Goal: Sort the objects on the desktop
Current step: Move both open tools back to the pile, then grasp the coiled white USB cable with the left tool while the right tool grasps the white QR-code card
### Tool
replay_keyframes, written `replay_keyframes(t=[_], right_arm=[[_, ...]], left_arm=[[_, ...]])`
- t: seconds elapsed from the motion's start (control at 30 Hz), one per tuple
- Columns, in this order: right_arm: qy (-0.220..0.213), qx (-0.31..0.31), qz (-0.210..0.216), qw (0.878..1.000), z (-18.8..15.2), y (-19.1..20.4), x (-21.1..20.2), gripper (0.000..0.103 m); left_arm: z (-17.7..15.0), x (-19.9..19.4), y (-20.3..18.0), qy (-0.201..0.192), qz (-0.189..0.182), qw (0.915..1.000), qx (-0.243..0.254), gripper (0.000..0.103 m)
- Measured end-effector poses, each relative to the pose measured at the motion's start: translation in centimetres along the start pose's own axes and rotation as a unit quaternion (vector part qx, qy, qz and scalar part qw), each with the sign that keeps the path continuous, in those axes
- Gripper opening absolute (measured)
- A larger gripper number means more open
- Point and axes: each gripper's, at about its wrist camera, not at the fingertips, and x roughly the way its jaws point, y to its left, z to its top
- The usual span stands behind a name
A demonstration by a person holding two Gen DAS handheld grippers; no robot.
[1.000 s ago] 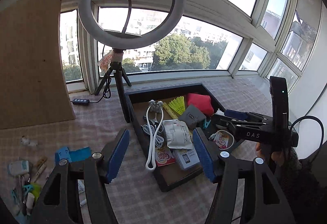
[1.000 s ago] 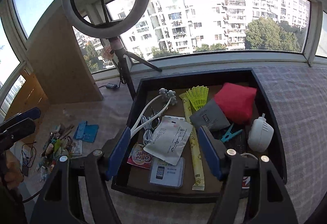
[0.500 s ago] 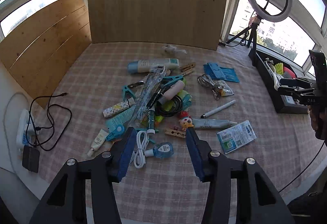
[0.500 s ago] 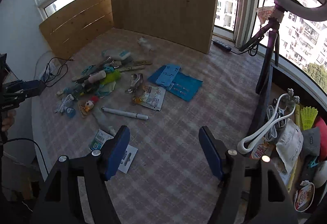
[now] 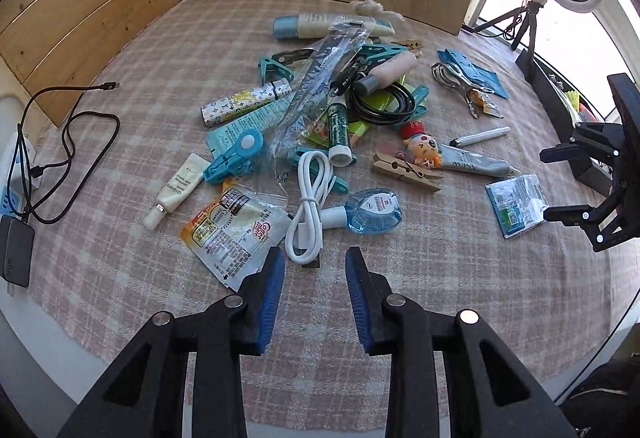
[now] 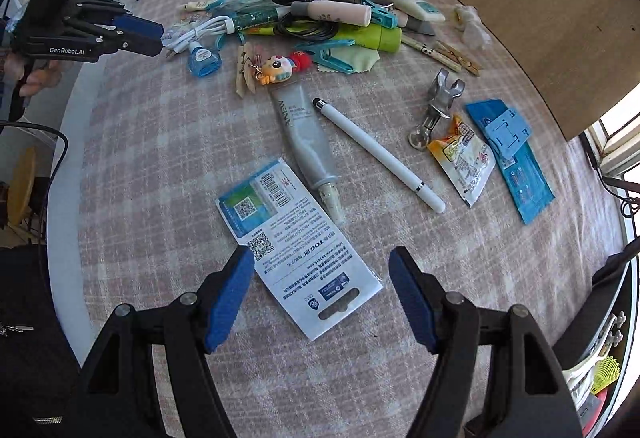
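One glossy flat packet (rectangular) on checked cloth.

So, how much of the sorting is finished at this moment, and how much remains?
Done: the black tray at the table edge already holds some items. In hand: nothing. The left gripper, whose jaws have just been closing, is empty above the white cable; the right gripper stands open over the white packet. Left: most of the job, since the pile, the stylus and the grey tube lie on the cloth.

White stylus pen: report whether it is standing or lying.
Lying flat. The white stylus pen rests lengthwise on the checked tablecloth, beside the grey tube.
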Motion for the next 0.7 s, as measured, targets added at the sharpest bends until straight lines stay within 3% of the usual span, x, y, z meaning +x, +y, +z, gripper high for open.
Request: replay_keyframes(t=[0.27, 0.43, 0.6, 0.7], right_arm=[[0.022, -0.032, 0.031, 0.999, 0.9, 0.1, 1.6, 0.069], [0.034, -0.053, 0.049, 0.997, 1.1, 0.2, 2.8, 0.075], [0.05, -0.065, 0.042, 0.996, 0.7, 0.3, 2.6, 0.075], [0.048, -0.064, 0.039, 0.996, 0.3, 0.1, 2.1, 0.065]], left_arm=[[1.3, 2.9, -0.2, 0.03, -0.001, 0.9995, 0.014, 0.029], [1.4, 3.3, -0.6, 0.028, -0.003, 0.9992, 0.028, 0.022], [1.3, 3.2, -0.4, 0.027, -0.006, 0.9993, 0.027, 0.02], [1.1, 2.8, -0.5, 0.026, -0.006, 0.9993, 0.026, 0.02]])
